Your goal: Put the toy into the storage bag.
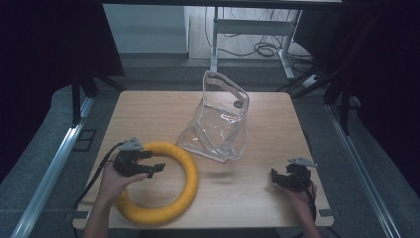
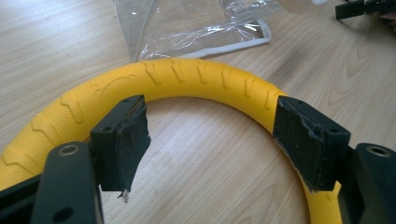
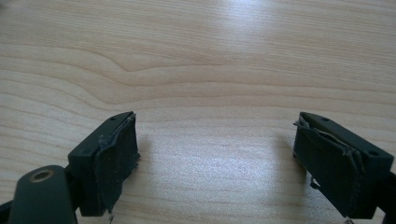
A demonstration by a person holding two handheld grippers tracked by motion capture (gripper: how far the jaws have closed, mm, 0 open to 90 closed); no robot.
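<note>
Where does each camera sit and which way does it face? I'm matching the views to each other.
High view: above the person's side, looking forward and down on the table; forearms, left gripper and right gripper show.
Left gripper view: on the left gripper, facing the ring and bag; open jaws.
Right gripper view: on the right gripper, facing bare table; open jaws.
Shared: high and left gripper views both show ring and bag.

Light wood-grain worktop (image 1: 148,109), roughly square, seen from above. A yellow foam ring (image 1: 190,178) with moulded ridges is laid flat on its near left part. A clear plastic pouch (image 1: 218,126) with a pale trimmed edge is stood near the centre, just beside the ring's far side.
</note>
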